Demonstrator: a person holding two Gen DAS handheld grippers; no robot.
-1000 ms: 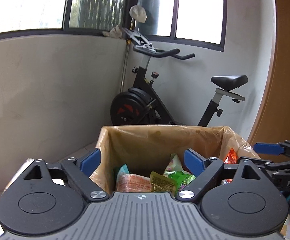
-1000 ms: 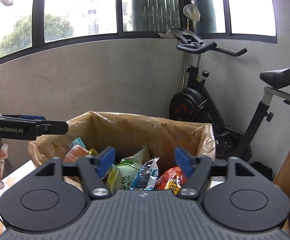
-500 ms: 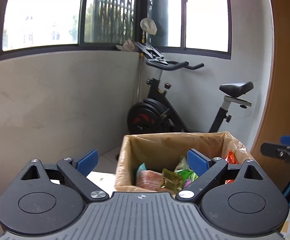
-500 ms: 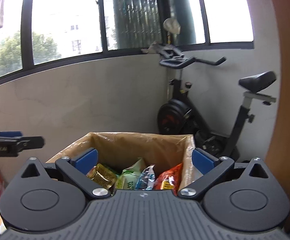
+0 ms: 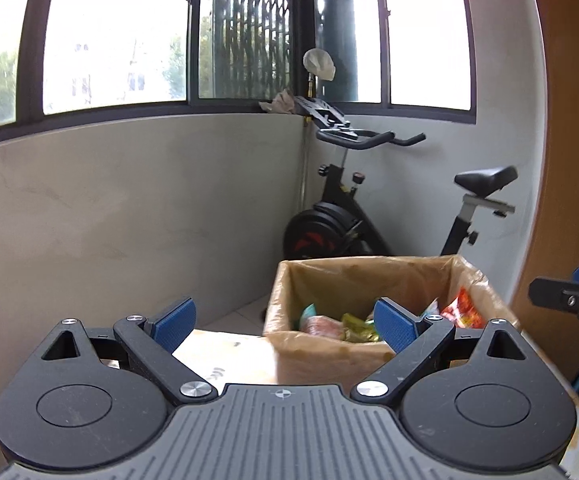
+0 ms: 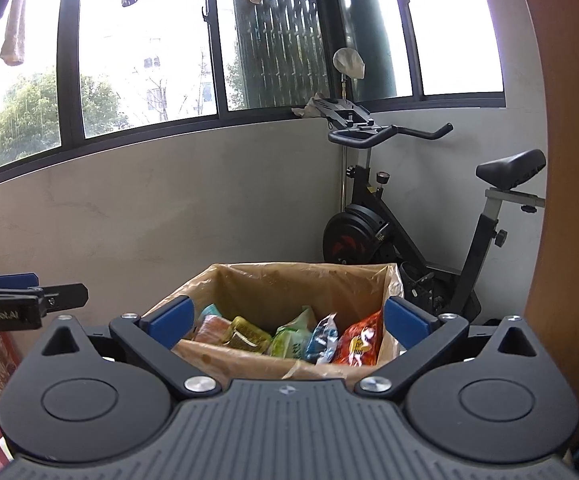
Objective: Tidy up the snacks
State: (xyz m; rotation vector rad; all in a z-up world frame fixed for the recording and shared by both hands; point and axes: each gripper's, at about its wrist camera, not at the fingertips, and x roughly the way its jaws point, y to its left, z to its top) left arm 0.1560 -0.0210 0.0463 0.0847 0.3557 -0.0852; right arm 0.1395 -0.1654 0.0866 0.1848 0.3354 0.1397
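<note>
A cardboard box lined with a brown plastic bag holds several snack packets: an orange-red bag, a blue-white one, a green one and a yellow one. In the left wrist view the same box stands ahead to the right. My right gripper is open in front of the box with nothing between its blue pads. My left gripper is open too and holds nothing. Each gripper shows at the edge of the other's view, the left gripper and the right gripper.
An exercise bike stands in the corner behind the box. A grey low wall with windows above runs along the back. A wooden panel rises on the right. The box rests on a pale patterned surface.
Both grippers have drawn back and up from the box, which looks smaller and farther now. The right gripper's jaws have spread wider. The left gripper stays open.
</note>
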